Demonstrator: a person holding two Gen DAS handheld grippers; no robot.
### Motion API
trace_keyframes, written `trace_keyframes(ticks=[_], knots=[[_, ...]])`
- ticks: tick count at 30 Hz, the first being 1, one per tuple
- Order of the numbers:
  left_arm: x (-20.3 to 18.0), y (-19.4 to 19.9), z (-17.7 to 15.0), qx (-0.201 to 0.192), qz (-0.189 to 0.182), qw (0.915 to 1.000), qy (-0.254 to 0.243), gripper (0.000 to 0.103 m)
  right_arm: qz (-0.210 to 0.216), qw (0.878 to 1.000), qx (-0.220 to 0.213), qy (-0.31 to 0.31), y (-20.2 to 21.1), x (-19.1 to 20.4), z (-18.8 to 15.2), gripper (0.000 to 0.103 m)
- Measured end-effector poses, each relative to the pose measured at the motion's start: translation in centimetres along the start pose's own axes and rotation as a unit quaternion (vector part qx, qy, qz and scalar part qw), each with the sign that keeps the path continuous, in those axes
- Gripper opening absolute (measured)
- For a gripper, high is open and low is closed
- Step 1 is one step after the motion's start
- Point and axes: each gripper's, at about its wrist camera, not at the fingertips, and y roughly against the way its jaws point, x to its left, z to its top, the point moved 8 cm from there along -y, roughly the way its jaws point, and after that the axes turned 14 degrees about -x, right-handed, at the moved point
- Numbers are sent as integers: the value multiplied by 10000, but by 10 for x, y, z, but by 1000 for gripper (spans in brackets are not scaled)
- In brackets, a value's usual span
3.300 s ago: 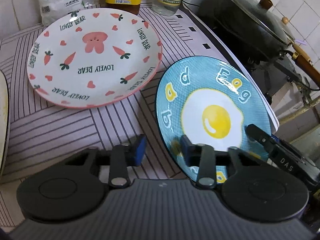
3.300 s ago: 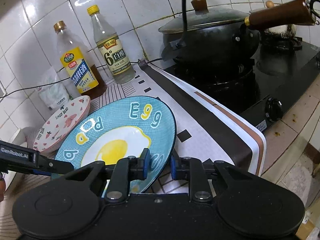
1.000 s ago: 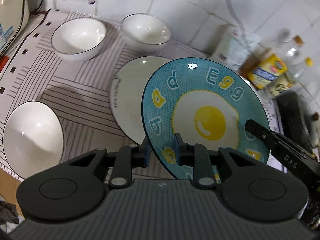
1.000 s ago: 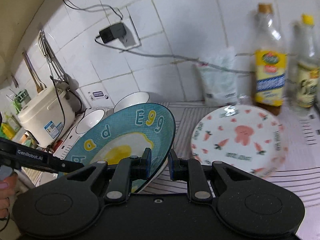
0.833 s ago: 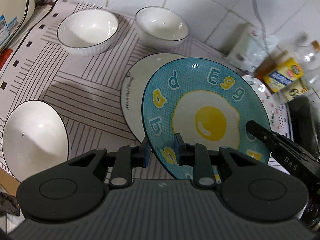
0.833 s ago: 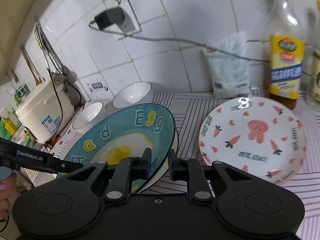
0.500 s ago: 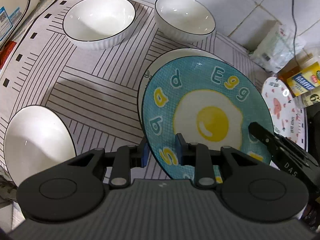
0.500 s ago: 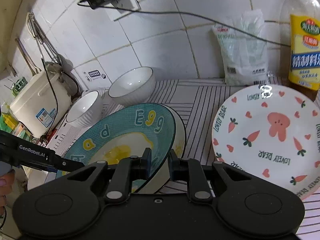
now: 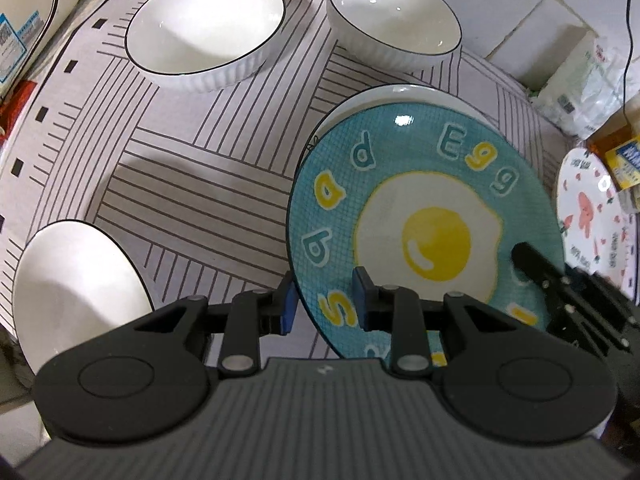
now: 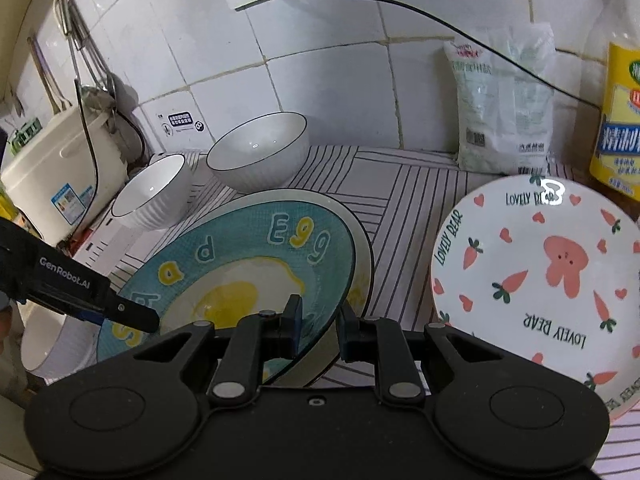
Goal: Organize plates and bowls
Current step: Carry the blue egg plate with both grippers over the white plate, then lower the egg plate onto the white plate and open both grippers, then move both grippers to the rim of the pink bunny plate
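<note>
A blue egg plate [image 9: 424, 216] lies on or just above a cream plate [image 9: 400, 94], which shows only as a rim behind it. My left gripper [image 9: 322, 300] is shut on the blue plate's near left rim. My right gripper [image 10: 318, 326] is shut on its right rim [image 10: 340, 280]; the cream plate's rim [image 10: 366, 264] shows beside it. Three white bowls stand around: two at the back [image 9: 204, 28] [image 9: 394, 26] and one at the near left [image 9: 76, 284]. A pink bear plate [image 10: 544, 280] lies to the right.
A striped mat [image 9: 192, 168] covers the counter. A rice cooker [image 10: 60, 176] stands at the left by the tiled wall. A white bag [image 10: 504, 104] and a yellow-labelled bottle [image 10: 620, 120] stand at the back right. A cable [image 10: 400, 4] hangs across the wall.
Both grippers have carried the blue egg plate leftward from beside the stove and lowered it over the cream plate. The bowls have come closer in view.
</note>
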Motion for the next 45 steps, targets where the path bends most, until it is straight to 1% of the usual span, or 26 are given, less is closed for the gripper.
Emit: trace_keyframes(ticks=[2,3,5,9,13,17,20,23,26,29,32,35,37,40,42,45], knots=[[-2,-1,-2,1,40,9999,-127,26,-92,9995,-5,294,-1,6,1,24],[-6,-1,-2,-80,-99,9997,-229,26,-201,9981,31,584,-2,10,0,27],[-7,-1,-2,-115,-48,9996,-243,26,-394,9941,-75,1007,-2,18,0,31],[-7,-2,-1,-158,34,9996,-216,26,-619,9919,-196,1092,-3,21,-1,35],[-9,-4,-2,-187,102,9995,-236,26,-837,9876,-253,1306,-7,24,-2,39],[-12,-6,-3,-264,200,9987,-382,25,-1124,9781,-429,1698,-10,25,-9,40],[-13,-3,-3,-245,236,9985,-421,24,-1094,9781,-566,1678,-8,23,-10,40],[-15,8,-2,-245,223,9983,-471,24,-986,9811,-511,1585,-3,22,-7,38],[-21,27,2,-376,206,9965,-723,24,-926,9845,-647,1344,17,19,4,38],[-32,51,5,-483,54,9942,-955,24,-869,9864,-692,1208,42,14,15,38],[-44,71,6,-607,-78,9910,-1194,24,-811,9844,-732,1377,71,11,24,38],[-59,91,6,-723,-234,9867,-1436,24,-850,9805,-793,1583,99,10,31,39],[-70,102,6,-784,-338,9837,-1585,25,-898,9793,-830,1612,115,7,34,42],[-86,116,4,-856,-514,9789,-1782,27,-1021,9785,-878,1563,137,0,35,49],[-97,121,1,-893,-614,9762,-1881,28,-1154,9783,-891,1473,150,-9,34,54],[-114,125,-1,-904,-715,9721,-2043,29,-1337,9787,-930,1249,166,-25,31,57]])
